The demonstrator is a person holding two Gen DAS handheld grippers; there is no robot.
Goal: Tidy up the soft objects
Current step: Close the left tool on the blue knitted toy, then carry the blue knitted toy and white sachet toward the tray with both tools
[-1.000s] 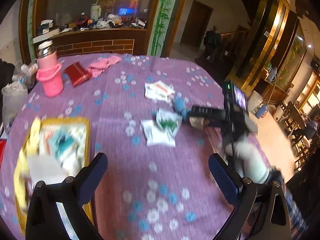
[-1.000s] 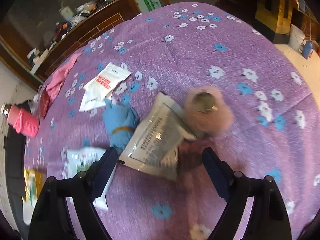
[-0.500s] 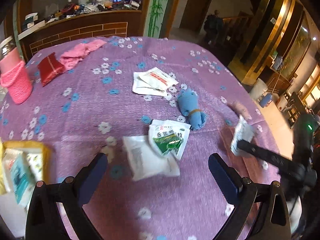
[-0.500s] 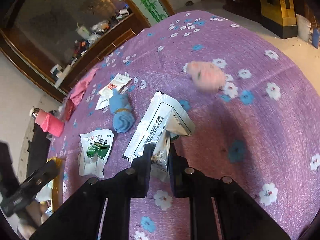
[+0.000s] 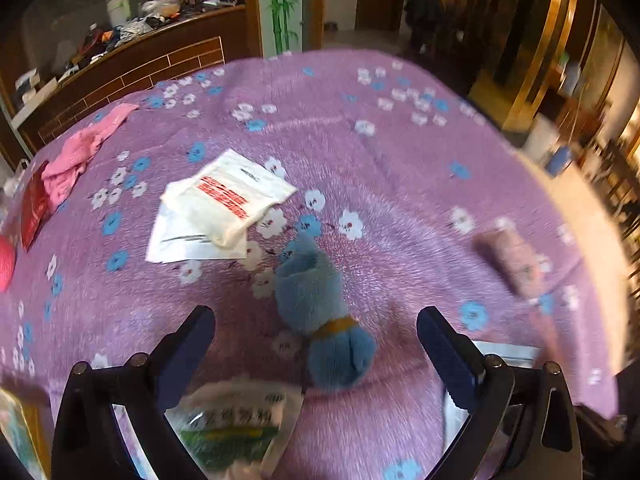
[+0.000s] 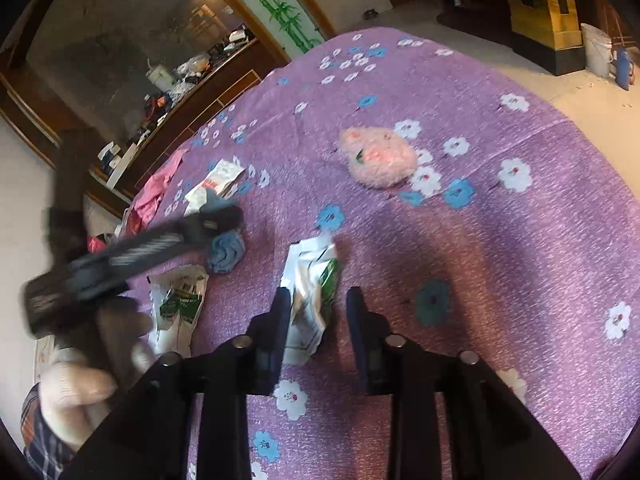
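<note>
Purple floral tablecloth, fuzzy blue roll

No text can be read anywhere. White pouch has red print bands, too blurred to make out. Green-and-white packet has dark characters across the top, smeared by blur. Packet between the right gripper's opening jaws has green print and fine lines, illegible.

Restaurant/hall: round clothed table, wood counter, bamboo mural.
</note>
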